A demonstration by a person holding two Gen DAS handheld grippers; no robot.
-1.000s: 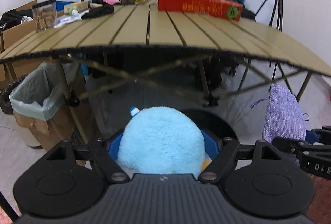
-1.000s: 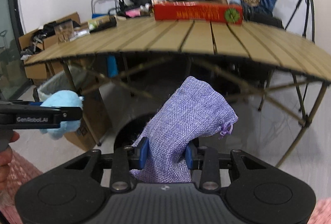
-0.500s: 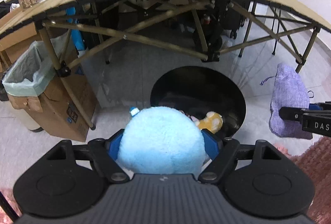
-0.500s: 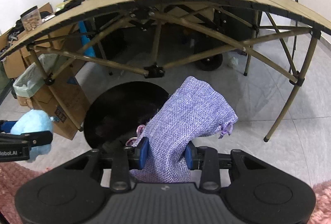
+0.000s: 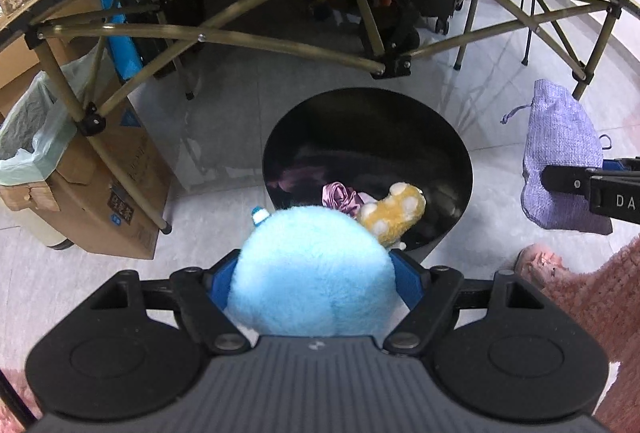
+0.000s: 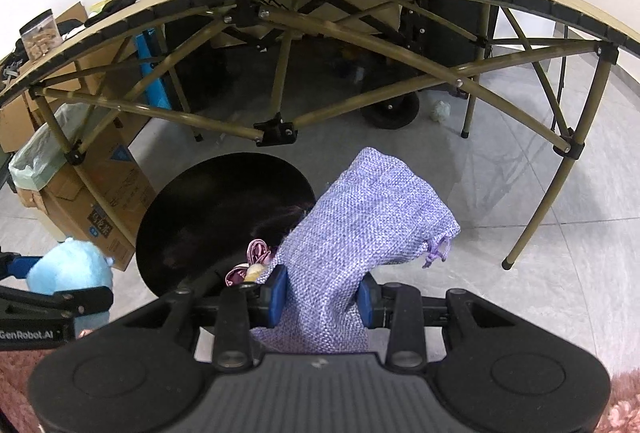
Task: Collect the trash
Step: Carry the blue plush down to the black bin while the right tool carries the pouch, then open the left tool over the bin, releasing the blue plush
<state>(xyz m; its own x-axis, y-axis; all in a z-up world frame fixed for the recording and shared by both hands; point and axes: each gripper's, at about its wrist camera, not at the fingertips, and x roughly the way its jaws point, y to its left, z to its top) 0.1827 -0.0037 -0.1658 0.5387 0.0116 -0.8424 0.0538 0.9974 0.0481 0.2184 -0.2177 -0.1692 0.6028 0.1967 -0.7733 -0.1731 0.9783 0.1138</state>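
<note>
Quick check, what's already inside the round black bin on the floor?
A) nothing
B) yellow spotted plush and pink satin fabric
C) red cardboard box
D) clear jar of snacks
B: the left wrist view shows a yellow spotted plush toy and crumpled pink satin fabric lying inside the round black bin.

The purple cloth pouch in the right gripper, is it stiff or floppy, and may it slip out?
The purple pouch looks floppy: above the right gripper it bends sideways. It is probably light, since the woven cloth sags little. Slipping seems unlikely, because the blue pads pinch the coarse fabric into folds.
</note>
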